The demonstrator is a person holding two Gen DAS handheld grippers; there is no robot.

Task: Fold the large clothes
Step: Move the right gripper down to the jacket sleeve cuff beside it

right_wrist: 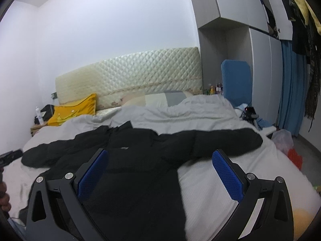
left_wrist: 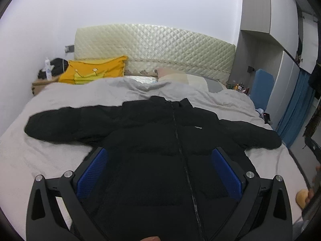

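The black puffer jacket lies flat on the grey bedspread, front side up, zip closed and running straight up the middle. Collar points toward the quilted headboard, hem toward the foot of the bed where the person stands. Both sleeves are flung out sideways, so the widest span runs across the bed, cuff to cuff, while the body runs head to foot.

Left gripper hangs above the lower body of the jacket, blue pads spread wide, nothing between them but air. Right gripper is further right, looking over the jacket's right flank and the sleeve reaching toward the wardrobe side; its jaws also stand wide apart and hold nothing.

Up by the headboard, a yellow pillow sits at the left corner, with a pale pillow to its right, half tucked under the bedspread.
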